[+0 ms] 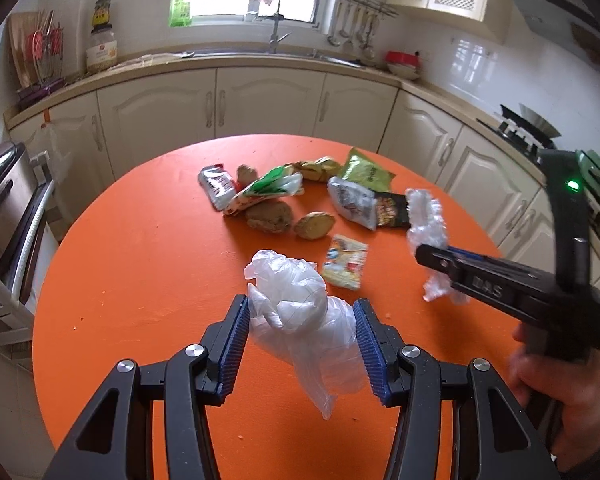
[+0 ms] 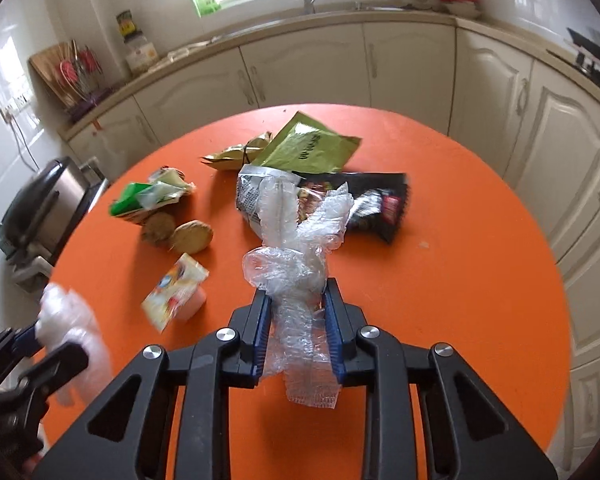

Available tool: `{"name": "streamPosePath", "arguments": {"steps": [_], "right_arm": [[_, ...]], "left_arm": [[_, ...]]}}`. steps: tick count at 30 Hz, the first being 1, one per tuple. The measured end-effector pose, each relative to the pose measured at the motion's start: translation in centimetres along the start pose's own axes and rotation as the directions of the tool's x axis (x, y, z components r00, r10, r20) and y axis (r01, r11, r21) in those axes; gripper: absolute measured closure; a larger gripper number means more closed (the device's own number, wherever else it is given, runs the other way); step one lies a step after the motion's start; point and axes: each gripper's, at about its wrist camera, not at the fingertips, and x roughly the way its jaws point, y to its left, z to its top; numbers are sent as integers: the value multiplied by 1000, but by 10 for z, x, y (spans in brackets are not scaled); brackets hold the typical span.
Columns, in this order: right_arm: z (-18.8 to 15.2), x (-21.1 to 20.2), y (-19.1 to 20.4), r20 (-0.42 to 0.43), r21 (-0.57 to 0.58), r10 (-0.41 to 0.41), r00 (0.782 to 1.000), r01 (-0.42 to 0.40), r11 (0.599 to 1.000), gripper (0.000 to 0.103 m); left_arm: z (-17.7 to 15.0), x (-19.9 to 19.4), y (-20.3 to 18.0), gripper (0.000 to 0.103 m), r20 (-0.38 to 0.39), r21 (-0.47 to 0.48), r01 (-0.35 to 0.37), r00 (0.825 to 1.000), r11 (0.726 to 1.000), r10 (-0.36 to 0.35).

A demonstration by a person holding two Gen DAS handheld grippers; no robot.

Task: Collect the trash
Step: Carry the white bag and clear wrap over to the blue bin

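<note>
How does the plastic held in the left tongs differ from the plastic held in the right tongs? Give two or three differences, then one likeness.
1. The smooth plastic bag is milky and puffed into a bulky wad; the crinkled plastic wrap is clear and ridged.
2. The left tongs stand wide around the bag; the right tongs are nearly closed on the wrap, a thin strip.

Both are see-through plastic trash, pinched above the orange table.
</note>
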Motion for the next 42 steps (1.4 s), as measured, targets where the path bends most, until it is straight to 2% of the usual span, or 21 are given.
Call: {"name": "streamPosePath", "arguments": {"steps": [6,14,21,27,32,37,42], "right_arm": [[-13,-60,-10,71,26,17,997,-19,999,78],[-28,-135,-33,182,71,18,983,-32,997,78],[-49,-202,-83,269,161,-80,960,38,986,78],[-79,-251,-137,296,261,-202,934,124,957,78],[-114,-292,-188,290,368,-317,903,201,908,78],[-160,-317,-250,216,481,-434,875,291,827,78],[-205,-317,-310,112,575,-489,865,345,742,78]], "left_arm": [[4,-7,-21,55,38,53,24,999,998,-26],[-21,-43,-67,55,98,161,65,992,985,-81],[-55,-79,-141,55,117,288,150,975,946,-190],[-61,-75,-200,55,78,388,241,953,890,-292],[-66,-59,-266,55,15,465,331,925,821,-381],[-78,-29,-339,55,-95,510,432,887,744,-451],[-106,10,-407,55,-225,525,521,848,673,-481]]}}
